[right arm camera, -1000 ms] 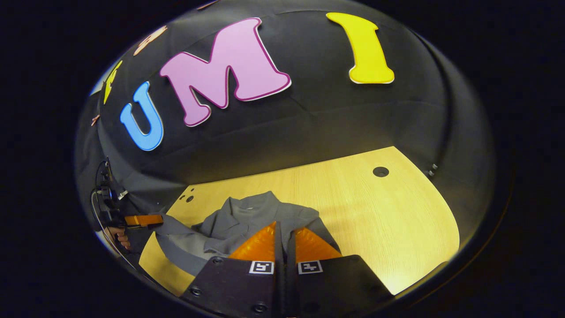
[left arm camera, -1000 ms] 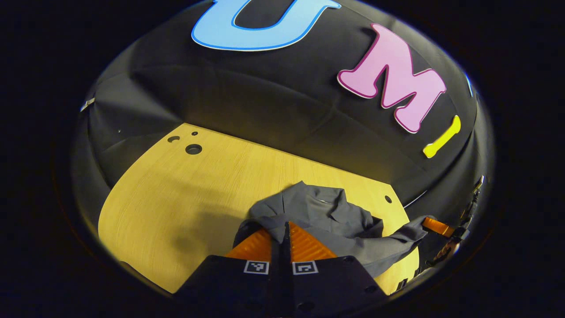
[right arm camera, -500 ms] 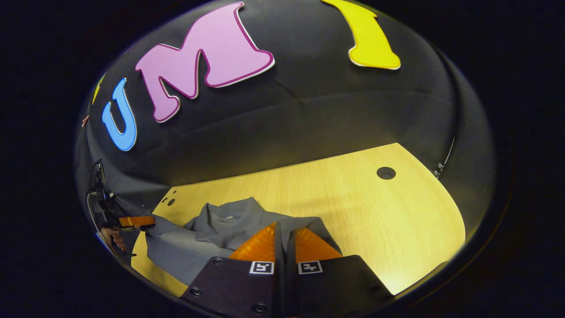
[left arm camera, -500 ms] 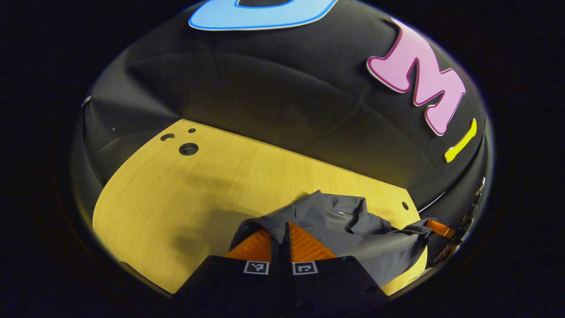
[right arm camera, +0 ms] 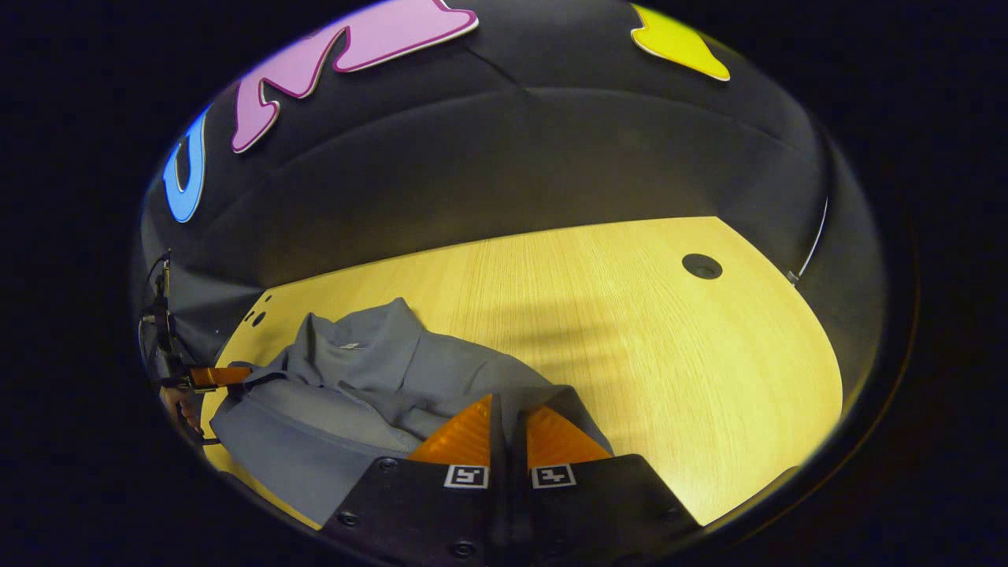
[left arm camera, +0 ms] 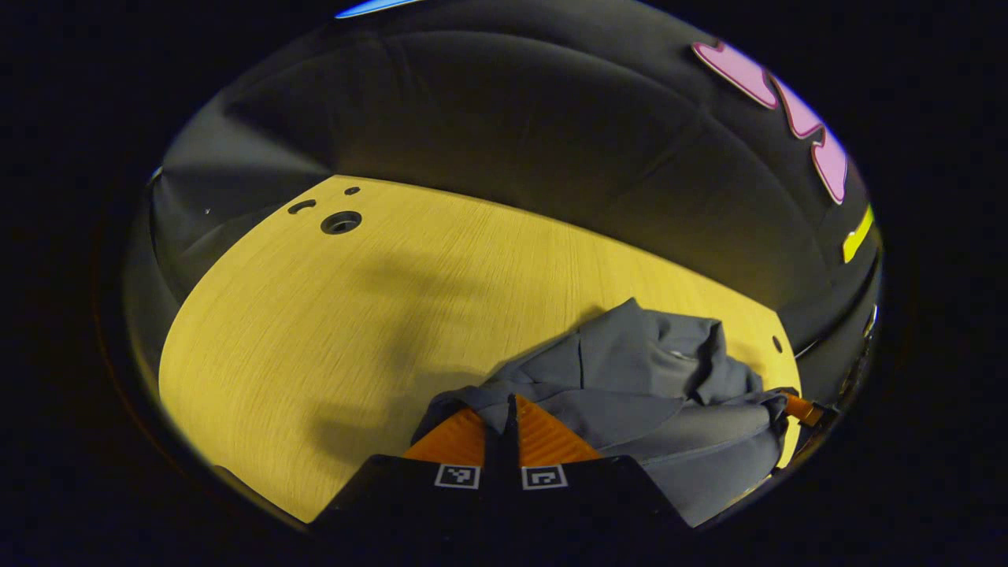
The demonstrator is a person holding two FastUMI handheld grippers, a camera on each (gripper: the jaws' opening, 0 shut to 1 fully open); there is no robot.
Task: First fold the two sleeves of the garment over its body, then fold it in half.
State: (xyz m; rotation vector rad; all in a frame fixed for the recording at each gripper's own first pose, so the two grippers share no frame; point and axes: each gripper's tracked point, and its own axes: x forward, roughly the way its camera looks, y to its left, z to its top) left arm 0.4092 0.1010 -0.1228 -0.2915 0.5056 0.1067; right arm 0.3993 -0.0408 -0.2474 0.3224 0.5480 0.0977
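— Grey garment: where is it?
— Bunched on the wooden counter, at its near edge.
— And each tool?
— Left tool pinched closed on the garment's hem; right tool likewise clamped on cloth.

I'm working in a recording booth: black cloth wall is enclosing a pale wooden table with round cable holes.
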